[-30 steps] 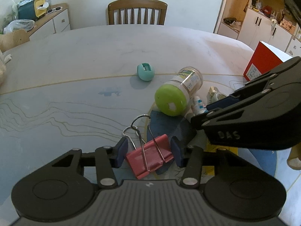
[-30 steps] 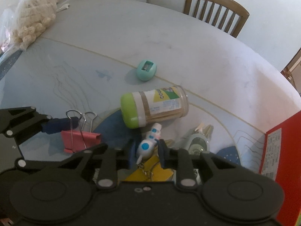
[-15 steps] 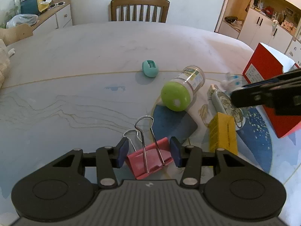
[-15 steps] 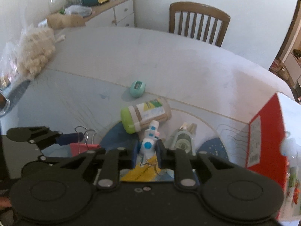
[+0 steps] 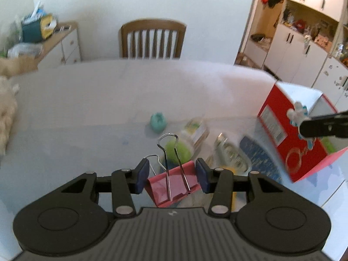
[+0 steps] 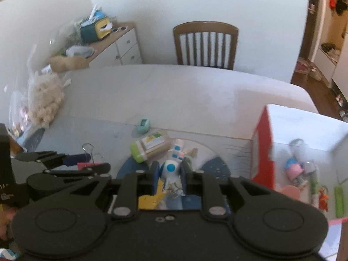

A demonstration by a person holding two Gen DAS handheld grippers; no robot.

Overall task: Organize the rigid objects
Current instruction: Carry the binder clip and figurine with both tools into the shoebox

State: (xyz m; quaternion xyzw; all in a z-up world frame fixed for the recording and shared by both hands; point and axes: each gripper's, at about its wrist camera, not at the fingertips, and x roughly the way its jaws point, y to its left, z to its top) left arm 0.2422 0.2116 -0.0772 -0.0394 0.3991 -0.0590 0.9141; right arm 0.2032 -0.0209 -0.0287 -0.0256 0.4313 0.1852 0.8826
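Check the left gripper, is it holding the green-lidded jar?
No, the left gripper grips a red binder clip; the jar lies on the table beyond.

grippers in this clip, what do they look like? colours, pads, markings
Both match: matte black plastic. The left gripper and right gripper each have two round discs on the body, linkage arms with silver pivot screws, and dark blue pads on the fingertips. The left body is ribbed with a small white logo; white lettering shows on its side in the right wrist view. No cables or sleeves visible.
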